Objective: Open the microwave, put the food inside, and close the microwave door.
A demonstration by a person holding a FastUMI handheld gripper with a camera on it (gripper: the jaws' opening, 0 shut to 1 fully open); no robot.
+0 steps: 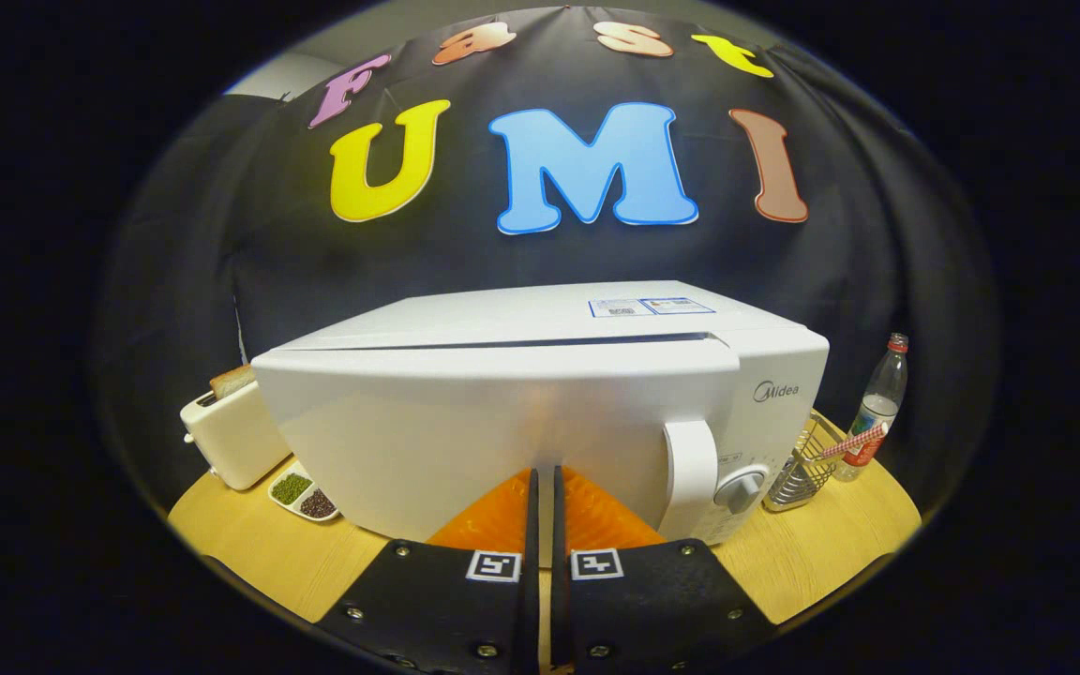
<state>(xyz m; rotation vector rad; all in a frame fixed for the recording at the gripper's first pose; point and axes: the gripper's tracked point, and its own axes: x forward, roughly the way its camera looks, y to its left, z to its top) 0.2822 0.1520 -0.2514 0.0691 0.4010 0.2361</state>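
A white microwave point(540, 328) stands on the wooden table point(259, 553), right in front of me. Its door point(427, 431) covers the front, with a thin dark gap along its top edge. The door's white handle point(690, 478) is to the right of my fingers, next to the round dial point(742, 489). My gripper point(545, 473) is shut with nothing between its fingers. Its tips rest against the lower middle of the door.
A cream toaster point(226, 436) with a slice of bread in it stands left of the microwave. A small divided dish point(301, 495) of green and dark beans lies in front of the toaster. On the right are a wire rack point(802, 469) and a red-capped plastic bottle point(877, 408).
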